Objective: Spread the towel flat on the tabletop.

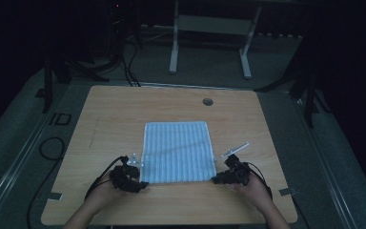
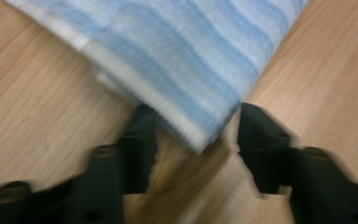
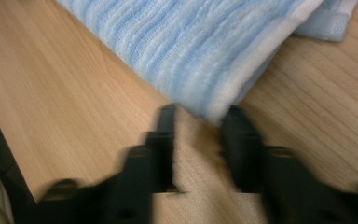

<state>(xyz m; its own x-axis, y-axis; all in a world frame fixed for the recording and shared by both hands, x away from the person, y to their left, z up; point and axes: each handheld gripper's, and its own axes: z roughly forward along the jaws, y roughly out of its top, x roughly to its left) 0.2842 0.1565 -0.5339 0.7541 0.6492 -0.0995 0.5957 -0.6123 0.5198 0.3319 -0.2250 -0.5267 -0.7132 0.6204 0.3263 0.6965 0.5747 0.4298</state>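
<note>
Closing in on the two near corners of the blue-and-white striped folded towel (image 1: 177,151) lying flat on the light wooden table (image 1: 114,109); left gripper (image 1: 140,185) sits at the near-left corner, right gripper (image 1: 218,180) at the near-right one, both low on the tabletop and aimed inward along the near hem.

State of the tongs: left jaws partly open, the corner tip poking into the gap between them in the left gripper view, towel (image 2: 182,60) edge close to the left-hand jaw but pads not pressing; right jaws narrower, straddling the white hem of the towel (image 3: 200,51) corner in the right gripper view; blur makes contact hard to judge, I read it as not yet pinched.

Judgement: step in hand is grabbing both corners, likely for another fold away from the person.

To do it well:
- slide each lower jaw under all layers at the corner; the stack looks doubled, with a lower layer peeking out beyond the right jaws
- get deeper past the hem before closing; a tip-only pinch will slip
- close both sides together and lift evenly; uneven pull skews the fold
- keep the jaw tips from digging into the wood
</note>
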